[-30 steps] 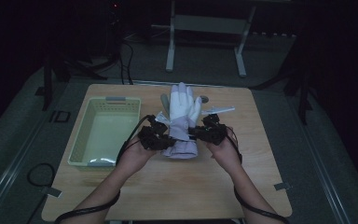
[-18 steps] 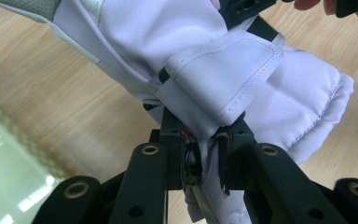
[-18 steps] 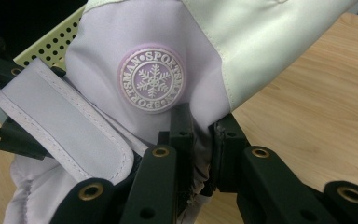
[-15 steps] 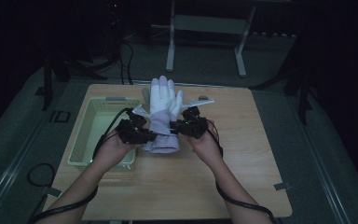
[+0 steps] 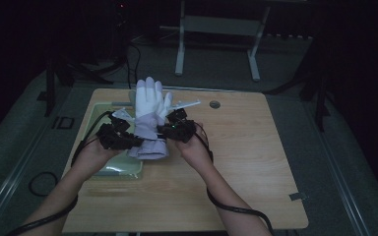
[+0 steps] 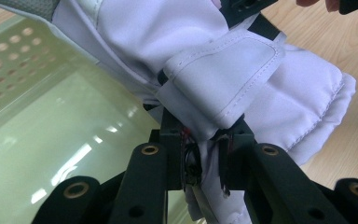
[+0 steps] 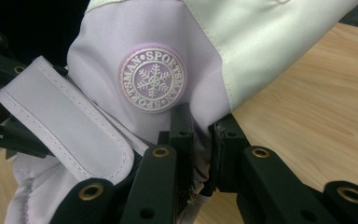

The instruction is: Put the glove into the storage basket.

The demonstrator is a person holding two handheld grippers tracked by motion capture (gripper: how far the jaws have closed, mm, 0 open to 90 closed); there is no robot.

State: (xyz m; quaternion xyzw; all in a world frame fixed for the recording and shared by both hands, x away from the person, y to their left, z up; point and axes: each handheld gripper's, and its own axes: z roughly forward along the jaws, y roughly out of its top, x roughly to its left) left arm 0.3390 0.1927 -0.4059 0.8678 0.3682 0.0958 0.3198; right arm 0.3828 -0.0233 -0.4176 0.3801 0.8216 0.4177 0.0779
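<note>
Pale lilac and white fabric — a padded ski glove (image 5: pixel 150 120) — hangs between the two grippers above the near-left part of the wooden table (image 5: pixel 256 162), fingers pointing away from the person. In the high view the left gripper (image 5: pixel 130 141) pinches the glove's cuff on one side and the right gripper (image 5: pixel 163 131) pinches the other; the green basket (image 5: pixel 120 169) lies just left of and partly beneath the glove.

In the left gripper view the jaws are clamped on a fold of cuff fabric below the wrist strap (image 6: pixel 223 74), with the basket's floor (image 6: pixel 65 140) directly beside the glove.

In the right gripper view the jaws are clamped on the cuff edge just under the round snowflake badge (image 7: pixel 152 78), bare table to the glove's right.

Risk, as I judge it: each grip holds only a thin bite of slippery cloth — a jerk or uneven pull could slide it free, and the glove would sag or drop across the basket's rim rather than inside. The loose strap could also snag on a jaw.
</note>
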